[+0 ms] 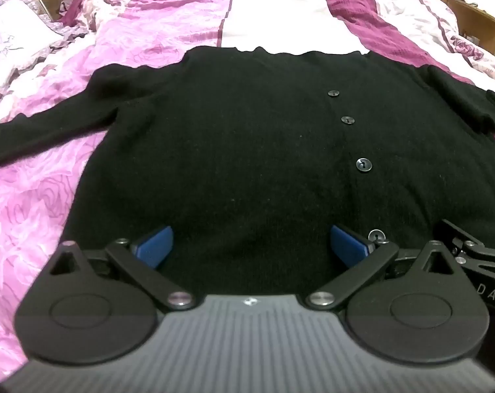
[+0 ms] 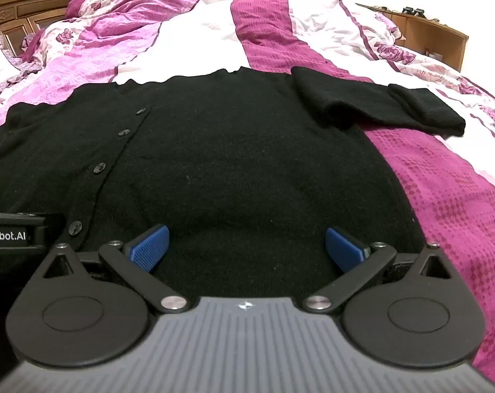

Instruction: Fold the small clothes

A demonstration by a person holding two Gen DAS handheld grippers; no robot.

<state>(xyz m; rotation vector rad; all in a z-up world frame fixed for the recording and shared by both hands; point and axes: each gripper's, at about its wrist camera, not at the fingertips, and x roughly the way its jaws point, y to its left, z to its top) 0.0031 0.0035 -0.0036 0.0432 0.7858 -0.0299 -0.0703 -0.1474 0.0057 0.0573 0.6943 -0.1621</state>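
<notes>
Blue-padded left gripper (image 1: 251, 245) and right gripper (image 2: 246, 247) hover side by side, jaws spread wide, over the black knitted cardigan (image 1: 247, 150) lying flat on the pink-and-white floral bedspread (image 1: 34, 203); four buttons (image 1: 364, 164) show.

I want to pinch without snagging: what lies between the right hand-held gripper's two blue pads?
Only black cardigan knit between the right hand-held gripper pads; its buttons sit off to the left, per the right wrist view.

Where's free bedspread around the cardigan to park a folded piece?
Free: white and magenta bedspread beyond the black cardigan's far edge; pink stretch below the left sleeve. Crowded: near edge, where left gripper and right gripper sit side by side.
</notes>
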